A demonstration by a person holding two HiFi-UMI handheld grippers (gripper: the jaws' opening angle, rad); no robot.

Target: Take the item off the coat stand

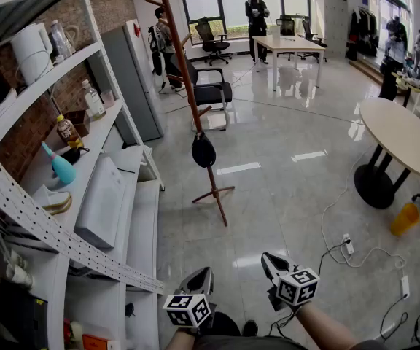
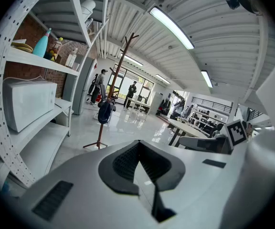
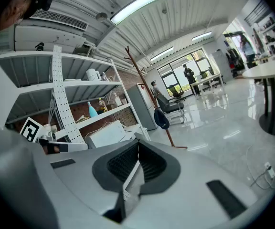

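Observation:
A brown wooden coat stand (image 1: 183, 64) rises from the glossy floor beside the shelving. A dark cap (image 1: 203, 152) hangs low on one of its pegs. Both show again in the left gripper view, the coat stand (image 2: 121, 63) and the cap (image 2: 105, 111), and in the right gripper view, the coat stand (image 3: 145, 86) and the cap (image 3: 161, 119). My left gripper (image 1: 200, 276) and right gripper (image 1: 271, 262) are low at the front, well short of the stand. Each is shut with nothing between its pads, in the left gripper (image 2: 139, 152) and right gripper (image 3: 138, 150) views.
White shelving (image 1: 86, 173) with bottles, a kettle and a white appliance runs along the left. A round table (image 1: 403, 133), a yellow bin (image 1: 405, 219) and floor cables with a power strip (image 1: 348, 245) lie to the right. Office chairs (image 1: 210, 86) and people stand far behind.

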